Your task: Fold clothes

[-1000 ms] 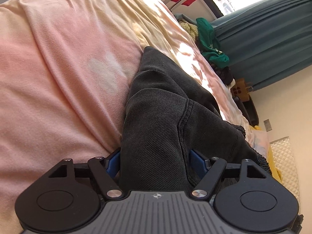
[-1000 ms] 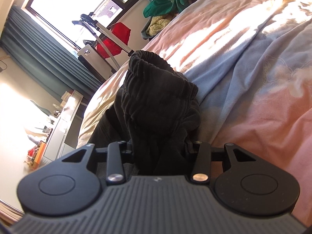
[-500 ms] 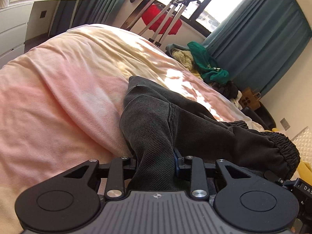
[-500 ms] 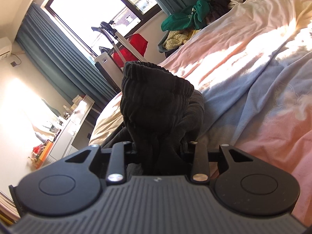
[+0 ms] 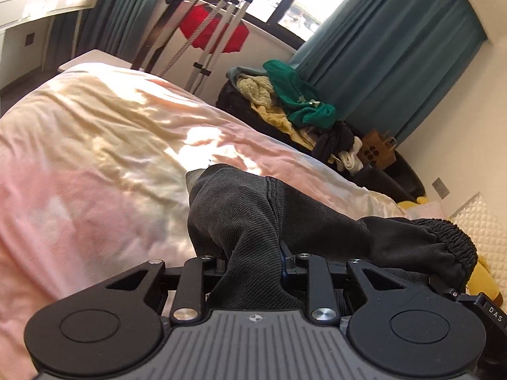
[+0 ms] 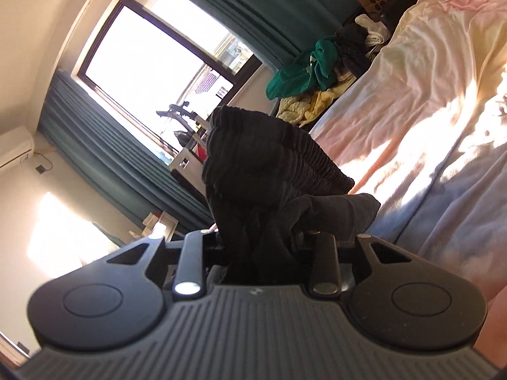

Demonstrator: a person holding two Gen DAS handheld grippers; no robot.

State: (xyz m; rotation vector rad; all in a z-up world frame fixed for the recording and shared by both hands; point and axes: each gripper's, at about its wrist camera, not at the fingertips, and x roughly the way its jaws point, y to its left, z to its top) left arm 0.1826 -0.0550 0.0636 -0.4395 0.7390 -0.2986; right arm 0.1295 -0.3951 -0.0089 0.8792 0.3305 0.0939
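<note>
With trousers [image 5: 285, 221] bunched in both hands, fold barely begun. Left fingers [image 5: 253, 262] closing on dark cloth, right fingers [image 6: 263, 247] clamped on elastic waistband [image 6: 310, 155]. Garment above bed [image 5: 95, 158], still crumpled; flattening, folding all left.

lying rumpled and sunlit over the bed [image 5: 95, 145]: a pink and cream blanket [image 5: 63, 190], a pale blue cover [image 6: 459, 215] spreading beside it, dark trousers [image 5: 253, 218] trailing onto the pink.
</note>
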